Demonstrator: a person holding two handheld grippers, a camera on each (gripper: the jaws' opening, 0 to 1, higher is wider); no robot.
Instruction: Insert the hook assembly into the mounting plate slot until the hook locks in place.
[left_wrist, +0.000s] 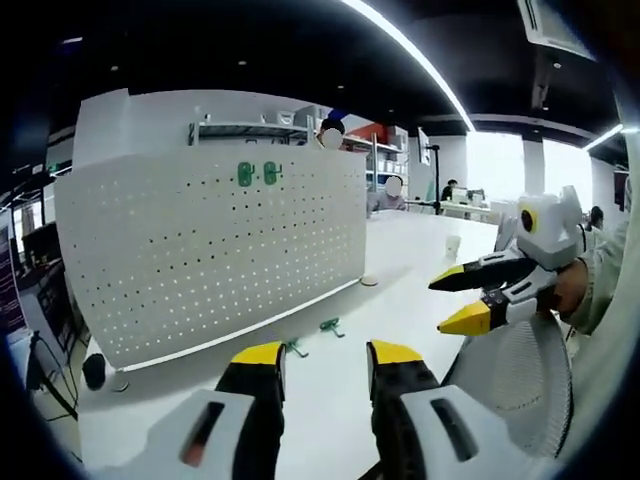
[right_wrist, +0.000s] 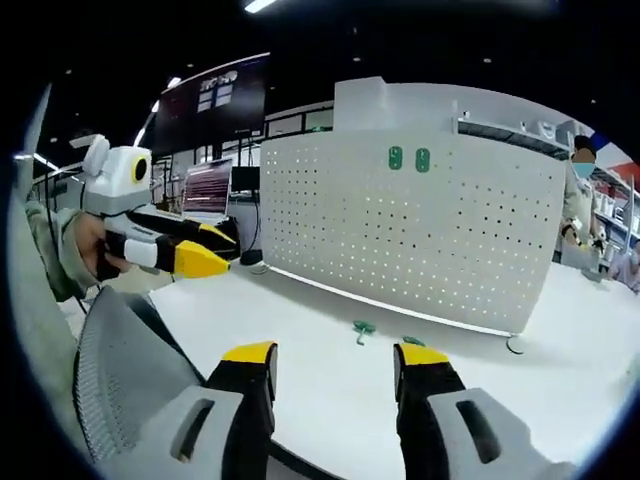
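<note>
White tabletop (left_wrist: 400, 270) out front, with the perforated mounting plate (left_wrist: 200, 250) standing upright and two green hooks (left_wrist: 257, 173) already seated near its top edge. Left gripper view: the left gripper (left_wrist: 322, 362) has jaws apart, nothing between them, and two loose green hook assemblies (left_wrist: 312, 338) lie on the table just short of the plate's foot. Right gripper view: the right gripper (right_wrist: 333, 360) is spread and empty too, loose hooks dead ahead. Looks like the pick-up hasn't begun; next, one gripper must drop onto a hook and close.
</note>
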